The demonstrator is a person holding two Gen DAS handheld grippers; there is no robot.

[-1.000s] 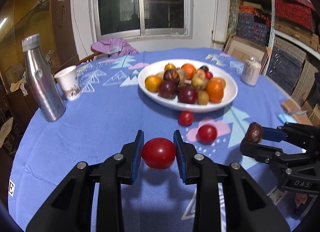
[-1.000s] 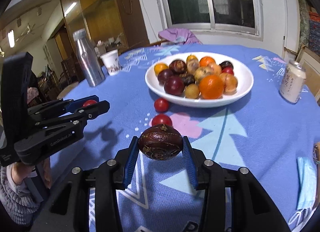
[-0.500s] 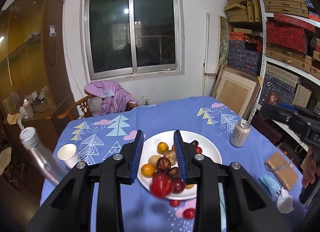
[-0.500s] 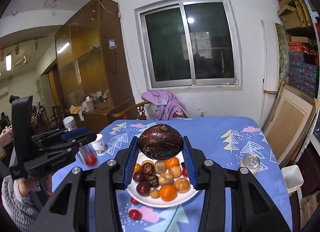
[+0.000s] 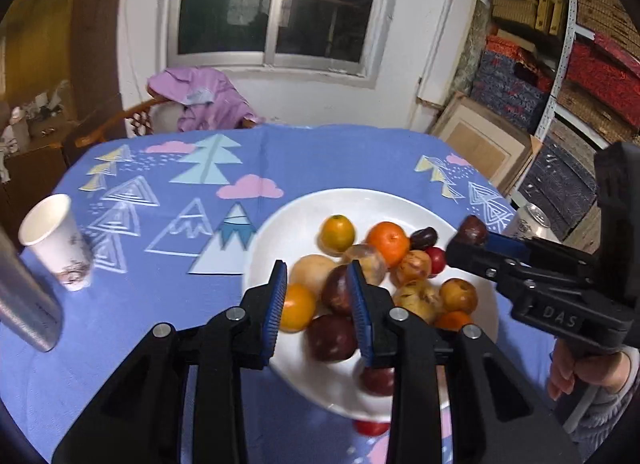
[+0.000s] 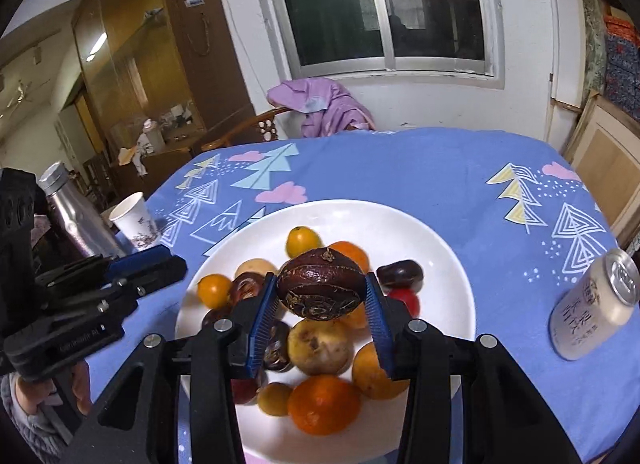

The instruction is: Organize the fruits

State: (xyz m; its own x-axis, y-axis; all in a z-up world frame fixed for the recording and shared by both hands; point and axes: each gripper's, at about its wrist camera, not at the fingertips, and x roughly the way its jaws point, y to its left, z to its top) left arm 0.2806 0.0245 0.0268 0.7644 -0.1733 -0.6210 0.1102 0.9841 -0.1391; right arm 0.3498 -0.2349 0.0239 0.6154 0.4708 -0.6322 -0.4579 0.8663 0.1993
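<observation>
A white plate (image 5: pixel 288 223) (image 6: pixel 400 223) on the blue tablecloth holds several oranges, plums and brownish fruits. My left gripper (image 5: pixel 318 316) hangs over the plate's near left side, jaws apart and nothing between them. A dark red fruit (image 5: pixel 376 380) lies blurred low on the plate beside it. My right gripper (image 6: pixel 320 316) is shut on a dark brown wrinkled fruit (image 6: pixel 320 288) and holds it above the pile; it also shows in the left wrist view (image 5: pixel 472 229). A red tomato (image 5: pixel 370 426) lies on the cloth below the plate's near rim.
A paper cup (image 5: pixel 56 240) (image 6: pixel 134 219) and a steel bottle (image 5: pixel 24 304) (image 6: pixel 76 215) stand at the left. A drink can (image 6: pixel 592 300) stands right of the plate. A chair with a purple cloth (image 5: pixel 200 99) is behind the table. Shelves of boxes line the right wall.
Both grippers have come down from high above to just over the plate. The red tomato has left the left gripper, whose jaws are now empty. The right gripper still holds the brown fruit.
</observation>
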